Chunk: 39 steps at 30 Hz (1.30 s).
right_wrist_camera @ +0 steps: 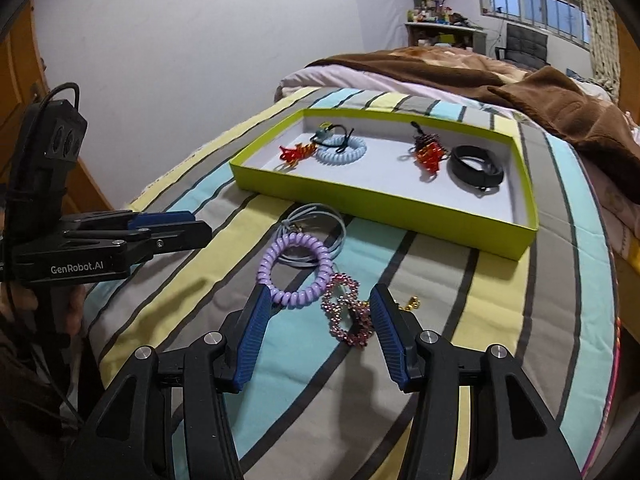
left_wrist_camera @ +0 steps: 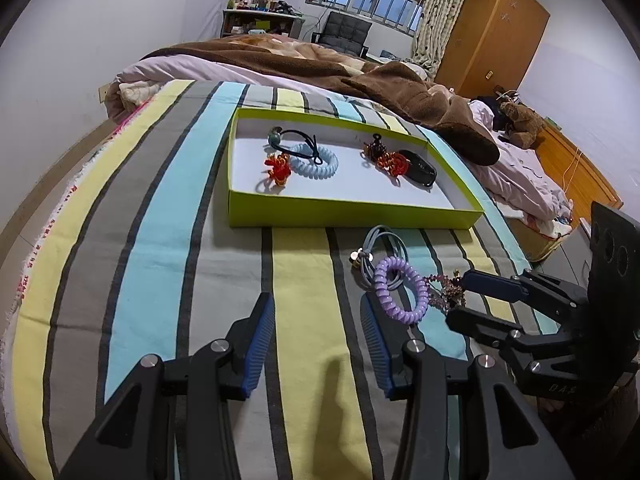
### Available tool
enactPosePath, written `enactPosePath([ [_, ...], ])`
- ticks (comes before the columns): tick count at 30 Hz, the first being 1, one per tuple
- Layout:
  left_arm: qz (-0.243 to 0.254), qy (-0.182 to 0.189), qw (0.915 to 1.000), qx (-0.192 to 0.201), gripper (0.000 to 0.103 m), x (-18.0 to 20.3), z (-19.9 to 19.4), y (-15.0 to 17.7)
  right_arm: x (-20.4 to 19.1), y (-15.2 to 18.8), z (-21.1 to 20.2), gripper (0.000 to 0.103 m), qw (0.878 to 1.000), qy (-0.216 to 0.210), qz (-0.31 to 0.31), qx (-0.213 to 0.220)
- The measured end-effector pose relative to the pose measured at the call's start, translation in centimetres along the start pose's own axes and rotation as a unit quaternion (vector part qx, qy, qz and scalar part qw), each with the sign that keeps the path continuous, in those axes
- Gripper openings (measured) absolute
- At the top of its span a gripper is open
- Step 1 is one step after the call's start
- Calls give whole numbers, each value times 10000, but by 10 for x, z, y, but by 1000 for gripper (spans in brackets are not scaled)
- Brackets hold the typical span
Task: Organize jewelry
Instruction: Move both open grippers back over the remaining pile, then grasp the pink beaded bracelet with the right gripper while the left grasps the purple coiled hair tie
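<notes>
A lime green tray (left_wrist_camera: 352,214) (right_wrist_camera: 384,204) on the striped bedspread holds a light blue spiral hair tie (left_wrist_camera: 314,162) (right_wrist_camera: 342,150), two red beaded charms, a black cord tie and a black band (right_wrist_camera: 476,168). In front of the tray lie a purple spiral hair tie (left_wrist_camera: 400,290) (right_wrist_camera: 296,270), a grey-blue cord tie (left_wrist_camera: 384,248) (right_wrist_camera: 320,218) and a pink beaded bracelet (left_wrist_camera: 444,292) (right_wrist_camera: 348,316). My right gripper (right_wrist_camera: 320,292) (left_wrist_camera: 460,298) is open, its fingers either side of the pink bracelet without pressing it. My left gripper (left_wrist_camera: 316,304) (right_wrist_camera: 196,226) is open over bare bedspread, left of the purple tie.
A small gold charm (right_wrist_camera: 412,303) lies just right of my right gripper's fingers. A brown blanket (left_wrist_camera: 360,76) is heaped behind the tray. The bed's edge drops off at the left (left_wrist_camera: 60,208), with a wall beyond, and a hand (right_wrist_camera: 72,304) holds the left gripper's handle.
</notes>
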<state>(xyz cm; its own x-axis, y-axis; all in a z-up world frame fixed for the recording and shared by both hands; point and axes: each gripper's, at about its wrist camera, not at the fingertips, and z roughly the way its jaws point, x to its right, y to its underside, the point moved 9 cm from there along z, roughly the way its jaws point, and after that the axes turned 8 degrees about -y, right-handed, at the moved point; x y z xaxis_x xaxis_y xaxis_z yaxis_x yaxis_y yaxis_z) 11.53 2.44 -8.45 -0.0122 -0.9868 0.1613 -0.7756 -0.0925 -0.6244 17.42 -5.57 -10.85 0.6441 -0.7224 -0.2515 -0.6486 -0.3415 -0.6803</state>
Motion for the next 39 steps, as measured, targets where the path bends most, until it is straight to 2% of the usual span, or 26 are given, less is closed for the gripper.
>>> enactPosePath([
  [5,38,58,10000,-45,46,6,3,2,4,3,8,52,9998,52,-14,-165],
  [7,44,74,9999,-67,46,8,5,2,8,5,10,45,9996,135,-30,-254],
  [9,52,88,9999,-102,46,10,7,3,9,5,9,42,9994,202,-62,-273],
  [14,97,131,9997,-163,46,16,11,5,8,8,13,42,9984,319,-193,-421],
  [21,121,144,9996,-192,46,21,12,6,12,7,14,42,9985,346,-133,-402],
  [23,128,179,9996,-198,46,22,12,5,13,8,13,33,9980,459,-154,-411],
  [24,125,189,9995,-203,46,23,12,6,14,9,13,19,9973,584,-167,-417],
  [27,143,205,9994,-223,46,26,13,6,16,9,10,16,9975,597,-111,-366],
  [30,185,239,9993,-237,46,30,14,6,15,7,6,7,9974,655,-139,-267],
  [35,222,223,9991,-300,46,35,19,7,14,8,2,7,9976,646,-110,-203],
  [39,317,213,9988,-317,46,41,23,5,15,4,-10,7,9978,664,12,26],
])
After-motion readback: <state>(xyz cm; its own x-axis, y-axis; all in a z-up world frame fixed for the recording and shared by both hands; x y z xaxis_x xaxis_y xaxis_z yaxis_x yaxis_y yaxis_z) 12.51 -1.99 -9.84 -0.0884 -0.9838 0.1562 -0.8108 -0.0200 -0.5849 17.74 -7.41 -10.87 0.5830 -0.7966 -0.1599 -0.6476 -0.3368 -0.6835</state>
